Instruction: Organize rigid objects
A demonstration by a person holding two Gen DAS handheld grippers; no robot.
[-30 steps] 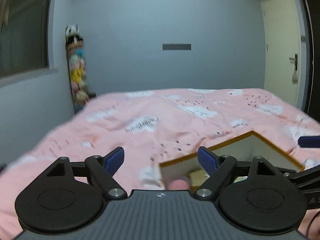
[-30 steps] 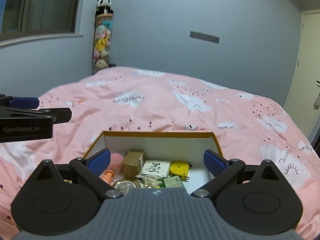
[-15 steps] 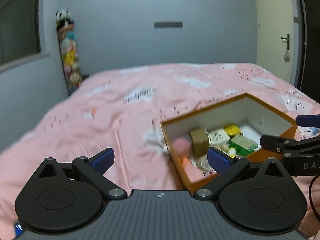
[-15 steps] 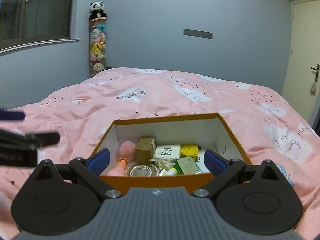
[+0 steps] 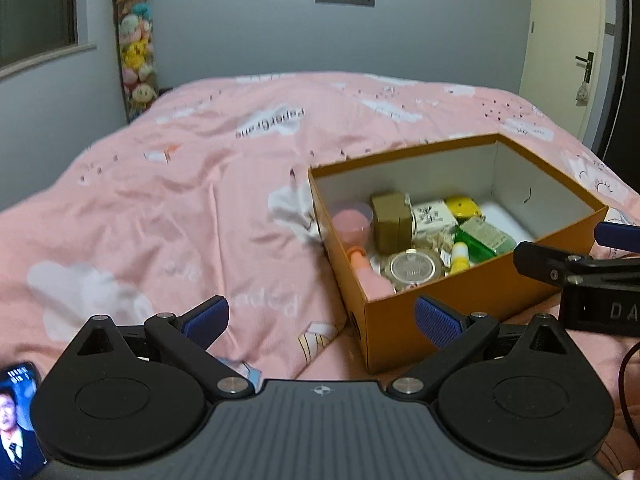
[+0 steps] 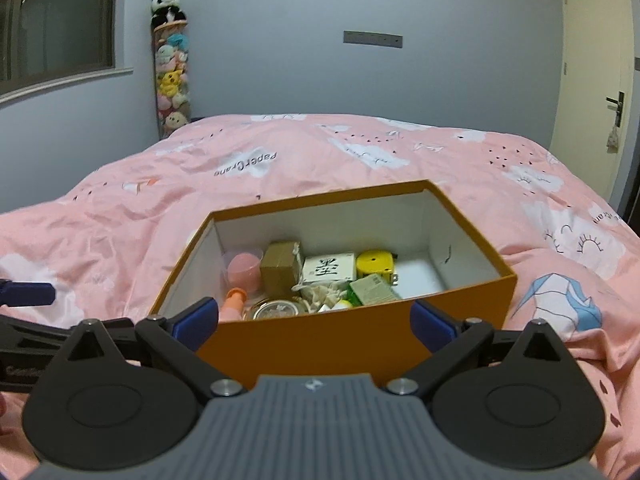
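Both claws, left claw (image 5: 322, 318) and right claw (image 6: 314, 320), gape wide, holding nothing. Orange box (image 6: 360, 340) directly ahead of the right claw already holds jumbled items. Sorting apparently remains.

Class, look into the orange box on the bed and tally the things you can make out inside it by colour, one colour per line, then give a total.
Pink: 1, cup
Brown: 1, carton
White: 1, box with black character
Yellow: 1, round case
Green: 1, packet
Orange: 1, capped tube
Silver: 1, round tin
Total: 7 in the orange box; small bits between them are unclear.
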